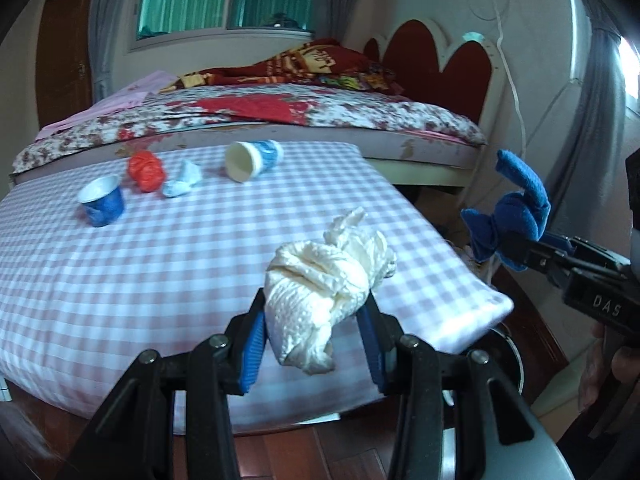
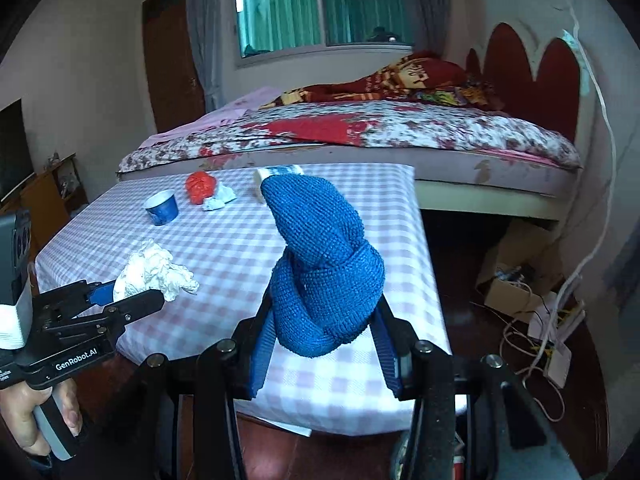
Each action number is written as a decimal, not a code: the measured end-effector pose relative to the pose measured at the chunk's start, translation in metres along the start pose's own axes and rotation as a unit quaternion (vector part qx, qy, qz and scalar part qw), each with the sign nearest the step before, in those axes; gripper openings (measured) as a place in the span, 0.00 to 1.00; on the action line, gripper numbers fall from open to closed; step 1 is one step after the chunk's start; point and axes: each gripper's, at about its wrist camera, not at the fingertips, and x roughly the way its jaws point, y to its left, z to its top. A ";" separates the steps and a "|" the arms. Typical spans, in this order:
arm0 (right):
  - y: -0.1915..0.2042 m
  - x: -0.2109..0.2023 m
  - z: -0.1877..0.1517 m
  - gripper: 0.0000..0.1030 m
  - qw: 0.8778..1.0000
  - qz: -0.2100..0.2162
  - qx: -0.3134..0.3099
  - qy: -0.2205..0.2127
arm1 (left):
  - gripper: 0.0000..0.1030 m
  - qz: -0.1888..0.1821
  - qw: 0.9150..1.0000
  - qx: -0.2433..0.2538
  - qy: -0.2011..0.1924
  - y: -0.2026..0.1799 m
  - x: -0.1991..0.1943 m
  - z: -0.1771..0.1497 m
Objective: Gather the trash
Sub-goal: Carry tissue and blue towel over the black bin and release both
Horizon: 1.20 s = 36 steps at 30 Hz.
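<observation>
The left gripper (image 1: 316,332) pinches a knotted white rag (image 1: 324,280) and the right gripper (image 2: 324,344) pinches a knotted blue cloth (image 2: 324,280), both lifted clear over the near edge of the checked table (image 1: 120,280), likely for carrying to a bin; none is clearly in view; far left on the table remain a blue cup (image 1: 102,202), a red wad (image 1: 146,170), a pale scrap (image 1: 182,184) and a tipped cup (image 1: 252,160), half hidden in the right view.

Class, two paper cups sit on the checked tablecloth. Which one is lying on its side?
The white-and-blue striped cup, nearer the bed, lies tipped with its mouth facing us. The dark blue cup stands upright.
</observation>
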 end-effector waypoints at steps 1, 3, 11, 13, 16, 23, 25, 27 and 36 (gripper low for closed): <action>-0.006 -0.004 -0.003 0.46 1.000 -0.004 0.002 -0.001 | 0.43 -0.005 1.000 0.004 0.000 -0.007 0.001 0.000; -0.017 -0.012 -0.009 0.46 1.000 -0.013 0.008 -0.004 | 0.43 -0.014 1.000 0.013 0.000 -0.022 0.001 -0.001; -0.063 -0.040 -0.039 0.46 0.998 -0.048 0.041 -0.004 | 0.43 -0.055 0.997 0.051 0.012 -0.074 0.009 -0.006; -0.072 -0.046 -0.047 0.46 0.997 -0.055 0.050 -0.002 | 0.43 -0.062 0.996 0.061 0.015 -0.086 0.011 -0.009; -0.090 -0.055 -0.062 0.46 0.996 -0.067 0.066 0.002 | 0.43 -0.075 0.994 0.073 0.020 -0.104 0.013 -0.013; -0.122 -0.070 -0.086 0.46 0.992 -0.090 0.092 0.012 | 0.43 -0.102 0.990 0.093 0.035 -0.140 0.019 -0.023; -0.129 -0.072 -0.093 0.46 0.990 -0.096 0.097 0.017 | 0.43 -0.108 0.988 0.100 0.039 -0.150 0.021 -0.027; -0.137 -0.075 -0.102 0.46 0.989 -0.104 0.100 0.025 | 0.43 -0.116 0.987 0.106 0.044 -0.160 0.022 -0.032; -0.163 -0.088 -0.136 0.46 0.984 -0.124 0.117 0.051 | 0.43 -0.152 0.976 0.130 0.079 -0.200 0.033 -0.062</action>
